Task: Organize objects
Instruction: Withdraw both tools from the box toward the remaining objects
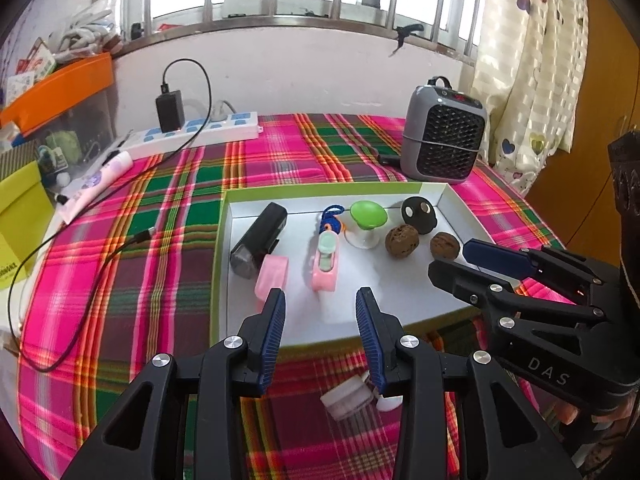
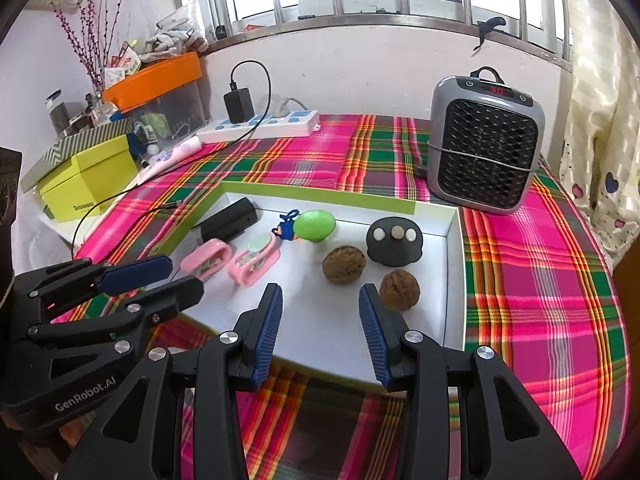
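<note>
Two walnuts [image 2: 344, 270] just beyond right claw [image 2: 320, 320]

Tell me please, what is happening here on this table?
A person holds two tongs over a shallow white tray on a plaid cloth. Both the left tongs and the right tongs are open and hold nothing. Already in the tray lie two walnuts, a black flashlight, two pink clips, a green knob and a black round thing. A small white jar lies on the cloth in front of the tray, below the left tongs.
</note>
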`<state>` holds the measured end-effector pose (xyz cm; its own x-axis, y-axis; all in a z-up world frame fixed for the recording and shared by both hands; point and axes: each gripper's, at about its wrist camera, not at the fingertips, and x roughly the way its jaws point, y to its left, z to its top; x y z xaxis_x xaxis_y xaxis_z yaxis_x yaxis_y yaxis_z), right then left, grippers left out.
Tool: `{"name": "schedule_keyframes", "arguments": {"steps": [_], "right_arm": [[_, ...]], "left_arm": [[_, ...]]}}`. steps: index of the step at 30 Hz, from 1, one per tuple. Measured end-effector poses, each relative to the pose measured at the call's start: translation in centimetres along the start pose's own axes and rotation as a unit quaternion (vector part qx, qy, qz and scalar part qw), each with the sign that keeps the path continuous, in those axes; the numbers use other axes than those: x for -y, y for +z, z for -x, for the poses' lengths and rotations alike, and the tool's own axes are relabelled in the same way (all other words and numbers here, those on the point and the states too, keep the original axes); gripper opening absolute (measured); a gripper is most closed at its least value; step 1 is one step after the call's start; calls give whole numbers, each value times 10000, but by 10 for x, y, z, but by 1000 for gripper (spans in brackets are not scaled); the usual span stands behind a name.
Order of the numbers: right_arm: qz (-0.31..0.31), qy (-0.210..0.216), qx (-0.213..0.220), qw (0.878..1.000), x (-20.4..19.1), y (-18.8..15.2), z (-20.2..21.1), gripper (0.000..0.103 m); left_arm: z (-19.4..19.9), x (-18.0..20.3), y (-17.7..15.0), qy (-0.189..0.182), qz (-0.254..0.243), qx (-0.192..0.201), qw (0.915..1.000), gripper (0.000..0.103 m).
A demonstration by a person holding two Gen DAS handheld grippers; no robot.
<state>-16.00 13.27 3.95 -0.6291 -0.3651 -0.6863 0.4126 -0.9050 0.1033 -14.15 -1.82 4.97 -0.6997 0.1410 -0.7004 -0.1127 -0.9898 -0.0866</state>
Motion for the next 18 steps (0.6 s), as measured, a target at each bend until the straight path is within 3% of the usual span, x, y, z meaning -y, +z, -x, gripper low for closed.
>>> {"name": "schedule_keyframes", "arguments": {"steps": [18], "right_arm": [[-57,55,127,9999,-7,-24,23,41]], "left_arm": [[24,-4,-28,-181,171,30,9997,35]]}}
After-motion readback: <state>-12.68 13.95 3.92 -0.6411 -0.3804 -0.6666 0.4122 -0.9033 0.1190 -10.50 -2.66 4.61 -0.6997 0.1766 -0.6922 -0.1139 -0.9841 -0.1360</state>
